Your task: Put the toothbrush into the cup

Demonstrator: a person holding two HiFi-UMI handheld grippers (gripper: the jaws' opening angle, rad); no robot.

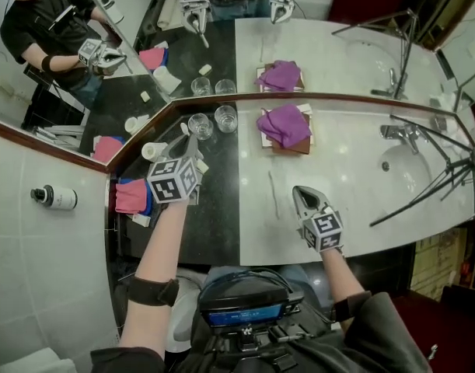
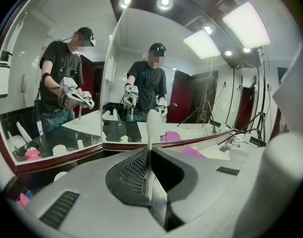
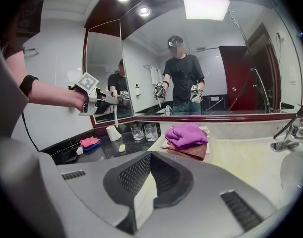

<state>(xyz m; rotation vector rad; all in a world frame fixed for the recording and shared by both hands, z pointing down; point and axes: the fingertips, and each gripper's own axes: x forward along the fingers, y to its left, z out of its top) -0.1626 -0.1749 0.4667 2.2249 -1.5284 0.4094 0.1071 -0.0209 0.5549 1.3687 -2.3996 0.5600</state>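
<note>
one toothbrush (image 2: 151, 125) | white, slim | pinched in left claw (image 2: 149, 155)

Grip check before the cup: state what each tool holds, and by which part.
Left tool clamps the white toothbrush by one end; which end is unclear. Right tool: shut, empty.

White toothbrush (image 2: 151, 125) upright, pinched in left tongs (image 2: 149, 151); white cup (image 3: 113, 133) standing on black counter (image 1: 214, 216) nearby.

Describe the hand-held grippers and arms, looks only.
The left hand-held gripper and right hand-held gripper are light grey, each with a cube of black-and-white square markers and dark textured pads. Forearms bare; black band on the left.
</note>
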